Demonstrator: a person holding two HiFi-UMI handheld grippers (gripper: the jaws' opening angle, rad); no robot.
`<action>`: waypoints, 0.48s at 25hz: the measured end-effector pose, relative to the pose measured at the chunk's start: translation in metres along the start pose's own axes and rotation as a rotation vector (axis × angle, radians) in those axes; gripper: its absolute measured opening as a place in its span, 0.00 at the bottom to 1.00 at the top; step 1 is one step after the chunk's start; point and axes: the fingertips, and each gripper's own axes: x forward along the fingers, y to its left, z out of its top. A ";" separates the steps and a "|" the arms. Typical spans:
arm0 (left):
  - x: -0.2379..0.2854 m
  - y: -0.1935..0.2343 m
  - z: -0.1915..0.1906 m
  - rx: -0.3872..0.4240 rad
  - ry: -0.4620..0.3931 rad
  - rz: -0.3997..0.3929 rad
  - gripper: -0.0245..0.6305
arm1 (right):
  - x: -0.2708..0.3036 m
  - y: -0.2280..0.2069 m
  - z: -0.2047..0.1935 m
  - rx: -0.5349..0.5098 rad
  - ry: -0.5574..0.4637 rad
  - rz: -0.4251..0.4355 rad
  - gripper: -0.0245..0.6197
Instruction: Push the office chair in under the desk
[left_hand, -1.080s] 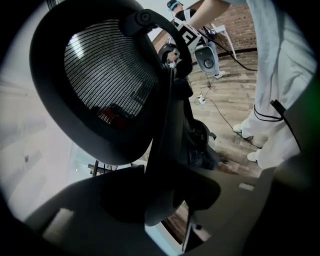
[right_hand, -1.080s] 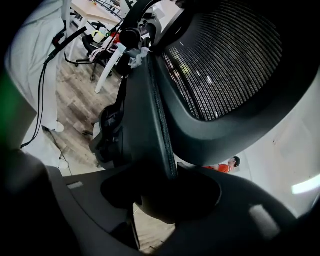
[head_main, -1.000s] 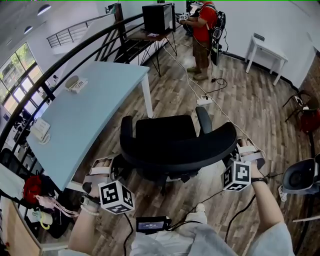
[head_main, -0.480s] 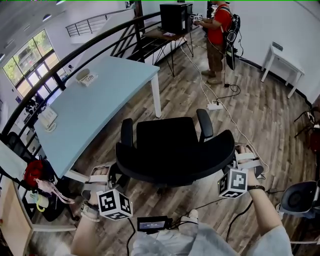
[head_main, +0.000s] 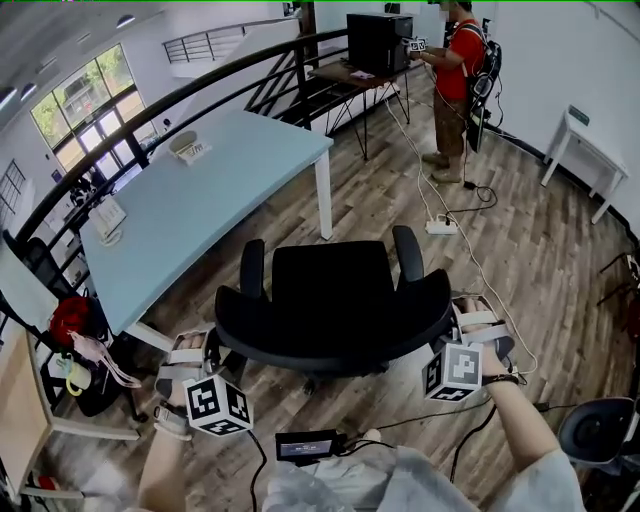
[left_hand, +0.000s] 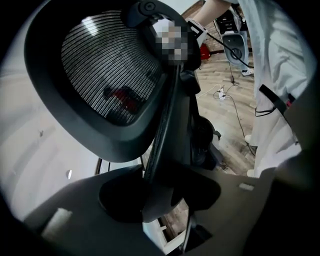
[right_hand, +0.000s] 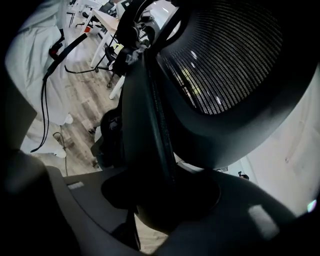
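Note:
The black office chair (head_main: 333, 285) stands on the wood floor, to the right of the light blue desk (head_main: 200, 205), with its seat toward the desk's white leg (head_main: 325, 200). I stand behind its curved backrest (head_main: 330, 338). My left gripper (head_main: 205, 352) is shut on the backrest's left edge. My right gripper (head_main: 455, 320) is shut on the right edge. In the left gripper view the backrest rim (left_hand: 165, 125) runs down between the jaws of the left gripper (left_hand: 160, 195). In the right gripper view the rim (right_hand: 150, 115) fills the gap of the right gripper (right_hand: 165, 195).
A person in a red shirt (head_main: 462, 70) stands at the back by a black desk (head_main: 375, 45). A power strip and cables (head_main: 442, 226) lie on the floor beyond the chair. A railing (head_main: 200, 90) runs behind the desk. A red bag (head_main: 70, 320) sits at the left, another chair (head_main: 590, 430) at the bottom right.
The chair, with both grippers on its backrest, has rolled a little forward and left, toward the desk. Both grips look unchanged.

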 end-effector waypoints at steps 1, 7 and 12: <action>0.001 0.000 0.000 -0.004 0.010 0.005 0.33 | 0.002 0.001 0.000 -0.003 -0.012 0.009 0.34; 0.004 0.000 0.001 -0.029 0.069 0.030 0.33 | 0.011 0.006 0.001 -0.012 -0.085 0.072 0.29; 0.002 -0.001 0.003 -0.046 0.101 0.037 0.33 | 0.014 0.003 -0.001 -0.024 -0.110 0.091 0.28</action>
